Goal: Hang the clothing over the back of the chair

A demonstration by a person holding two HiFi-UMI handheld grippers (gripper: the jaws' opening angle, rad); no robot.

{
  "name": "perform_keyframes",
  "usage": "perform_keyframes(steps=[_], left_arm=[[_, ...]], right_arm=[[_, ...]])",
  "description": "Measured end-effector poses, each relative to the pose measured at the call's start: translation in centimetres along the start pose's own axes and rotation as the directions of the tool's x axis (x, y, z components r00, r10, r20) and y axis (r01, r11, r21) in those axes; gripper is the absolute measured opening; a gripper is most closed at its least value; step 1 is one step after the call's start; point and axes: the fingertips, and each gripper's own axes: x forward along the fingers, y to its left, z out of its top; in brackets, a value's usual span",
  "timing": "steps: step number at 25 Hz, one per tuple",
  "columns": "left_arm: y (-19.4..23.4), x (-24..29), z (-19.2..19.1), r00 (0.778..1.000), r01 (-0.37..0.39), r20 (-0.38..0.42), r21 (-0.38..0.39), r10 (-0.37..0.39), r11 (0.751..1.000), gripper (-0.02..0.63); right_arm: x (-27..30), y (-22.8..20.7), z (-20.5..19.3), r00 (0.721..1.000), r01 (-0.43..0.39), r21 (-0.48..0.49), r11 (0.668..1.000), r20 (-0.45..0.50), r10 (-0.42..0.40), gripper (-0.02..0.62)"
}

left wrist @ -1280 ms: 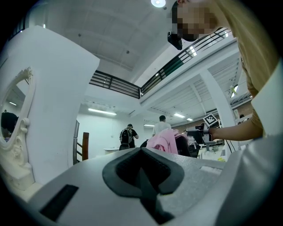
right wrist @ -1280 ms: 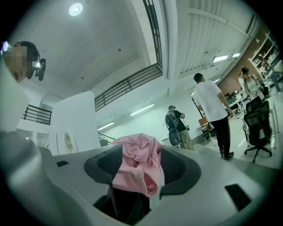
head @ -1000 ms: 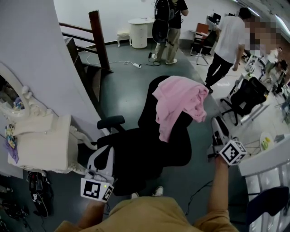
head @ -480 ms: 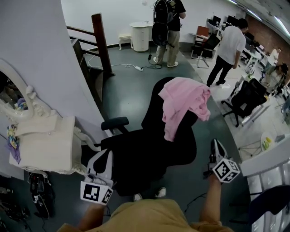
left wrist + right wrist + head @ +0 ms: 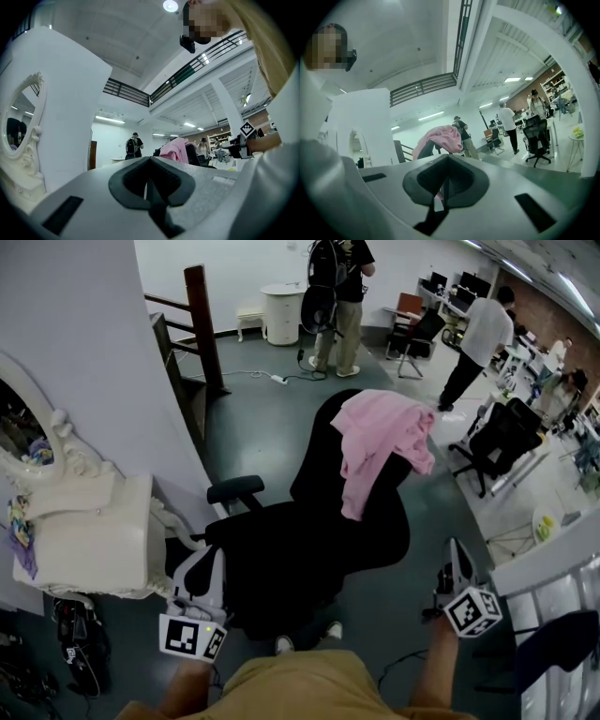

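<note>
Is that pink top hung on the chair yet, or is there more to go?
Looks done: the pink top lies draped over the back of the black chair. In hand: nothing. The left gripper and right gripper are both shut and empty, apart from the chair. Left: probably nothing, except perhaps evening it out, since it sits bunched toward one side.

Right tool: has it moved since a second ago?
Yes. The right tool has drawn back from the pink clothing on the black chair, toward the person, and is now lower in the head view.
</note>
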Motion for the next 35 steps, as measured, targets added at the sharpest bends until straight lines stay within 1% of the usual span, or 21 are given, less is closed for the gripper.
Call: perform_keyframes(steps=[3,6,11,14,18,21,24,26,30,35], left_arm=[[0.8,-1.0,0.4,1.000,-0.009,0.013,0.004,0.009,1.000,0.005],[1.4,-1.8,1.2,0.999,-0.018,0.035,0.009,0.018,1.000,0.005],[1.6,-3.1,2.5,0.998,-0.021,0.065,0.020,0.020,1.000,0.005],[1.9,-4.0,3.3,0.997,-0.029,0.079,0.023,0.027,0.999,0.005],[2.6,-4.9,4.1,0.994,-0.047,0.098,0.025,0.045,0.999,0.005],[3.0,-5.5,4.5,0.992,-0.063,0.107,0.023,0.060,0.998,0.005],[3.0,-5.8,4.5,0.991,-0.076,0.113,0.018,0.073,0.997,0.003],[2.9,-5.8,4.3,0.991,-0.078,0.112,0.013,0.076,0.997,0.005],[2.0,-5.0,3.9,0.993,-0.063,0.101,0.009,0.062,0.998,0.004],[0.7,-3.6,3.7,0.994,-0.034,0.100,0.013,0.033,0.999,0.003]], right_arm=[[-1.2,2.8,2.9,0.997,-0.039,-0.047,0.998,0.068,0.042,0.004],[-2.5,5.4,6.0,0.988,-0.066,-0.124,0.990,0.130,0.082,0.004],[-4.8,8.7,10.0,0.970,-0.067,-0.268,0.961,0.207,0.126,0.005],[-5.9,9.9,10.9,0.966,-0.060,-0.327,0.943,0.220,0.138,0.005],[-6.8,11.2,10.1,0.968,-0.045,-0.393,0.918,0.210,0.137,0.005],[-7.1,11.8,8.7,0.972,-0.046,-0.393,0.918,0.193,0.131,0.005],[-7.5,11.6,6.9,0.977,-0.059,-0.337,0.940,0.173,0.123,0.005],[-7.5,11.7,5.9,0.980,-0.069,-0.310,0.948,0.155,0.122,0.005],[-7.3,11.7,5.0,0.983,-0.079,-0.316,0.945,0.132,0.127,0.005],[-7.6,10.8,5.2,0.984,-0.062,-0.338,0.939,0.136,0.114,0.005]])
